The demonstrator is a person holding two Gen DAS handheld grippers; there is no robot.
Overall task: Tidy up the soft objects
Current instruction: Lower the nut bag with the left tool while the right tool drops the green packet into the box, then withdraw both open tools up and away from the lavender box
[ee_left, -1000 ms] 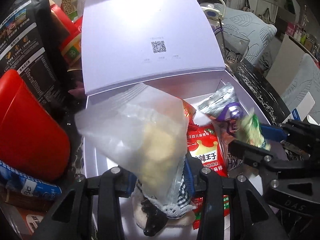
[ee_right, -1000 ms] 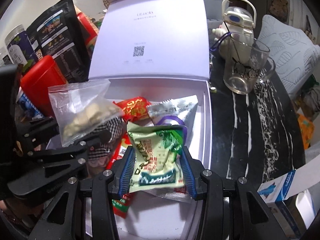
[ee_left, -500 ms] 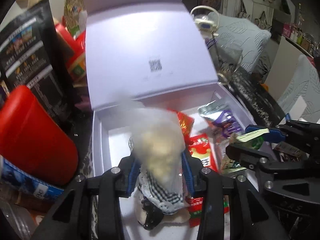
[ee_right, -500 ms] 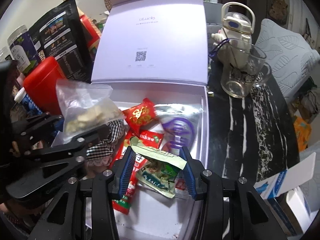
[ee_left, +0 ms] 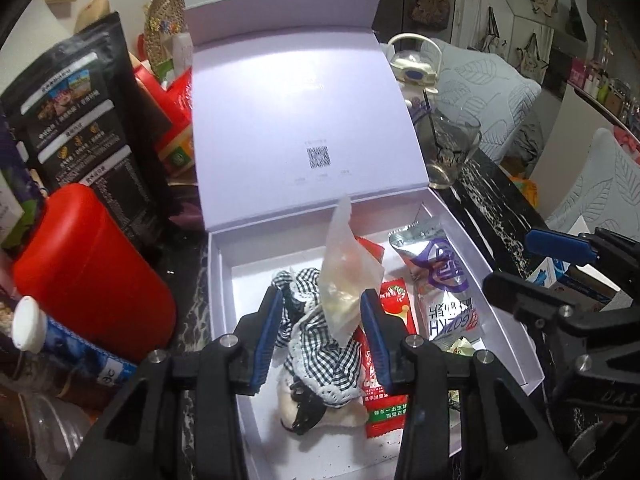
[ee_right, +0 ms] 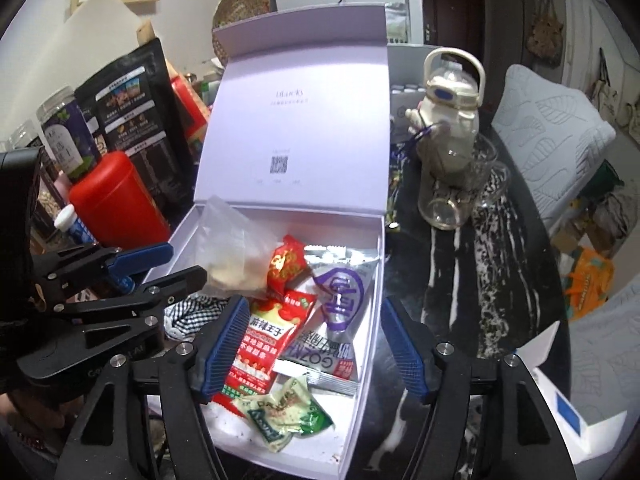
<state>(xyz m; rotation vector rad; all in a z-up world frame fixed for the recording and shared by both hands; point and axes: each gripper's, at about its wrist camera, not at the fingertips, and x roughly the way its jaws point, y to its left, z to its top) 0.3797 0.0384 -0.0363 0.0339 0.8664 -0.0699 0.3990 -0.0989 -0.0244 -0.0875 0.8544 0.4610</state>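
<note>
An open lilac box (ee_left: 218,272) (ee_right: 381,240) holds the soft snack packs. My left gripper (ee_left: 320,336) (ee_right: 184,262) hovers over its left side with its jaws opening. A clear bag of pale snacks (ee_left: 344,280) (ee_right: 236,248) stands edge-on between them, leaning on the right pad and apart from the left one. Under it lies a black-and-white checked cloth (ee_left: 312,360). My right gripper (ee_right: 314,348) (ee_left: 532,264) is opening too, with nothing between its pads. A green packet (ee_right: 288,412) lies loose at the box's near end, beside a red packet (ee_right: 264,340) and a silver-purple one (ee_right: 340,296).
A red canister (ee_left: 88,264) and a black pouch (ee_left: 80,128) crowd the box's left side. The raised lid (ee_right: 304,120) walls off the back. On the dark marble table (ee_right: 460,280) to the right stand a glass cup (ee_right: 460,192) and a white bottle (ee_right: 448,108).
The right gripper's jaws spread and the green packet dropped into the box. The clear bag turned edge-on and sank between the left jaws. Both grippers rose a little.
</note>
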